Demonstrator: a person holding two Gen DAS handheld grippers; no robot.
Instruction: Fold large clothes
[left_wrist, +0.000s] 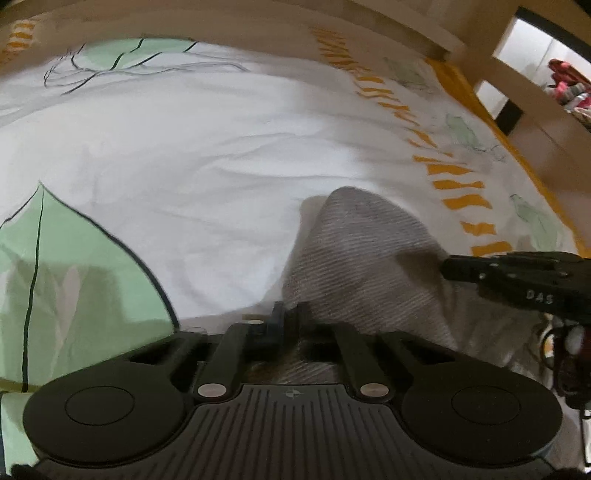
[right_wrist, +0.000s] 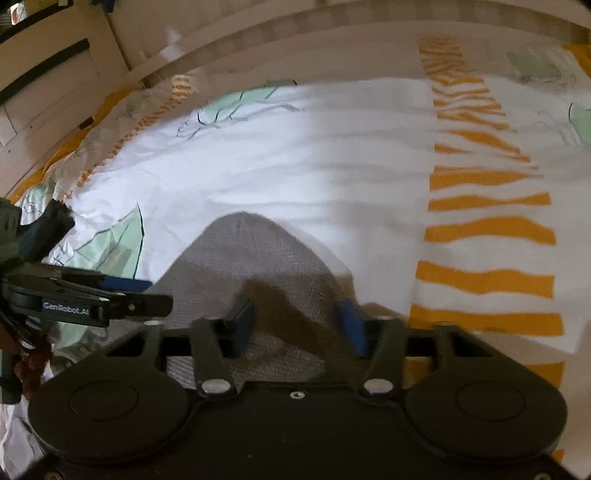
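Grey knit cloth (left_wrist: 362, 251), 1 piece, lies on 1 white bed sheet (left_wrist: 207, 155). 2 grippers: left gripper (left_wrist: 290, 314) pinches its edge; right gripper (right_wrist: 295, 328) stands apart around it.

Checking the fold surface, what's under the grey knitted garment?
The grey knitted garment lies on a white bedsheet printed with green leaves and orange stripes. Whatever is directly beneath the garment is covered.
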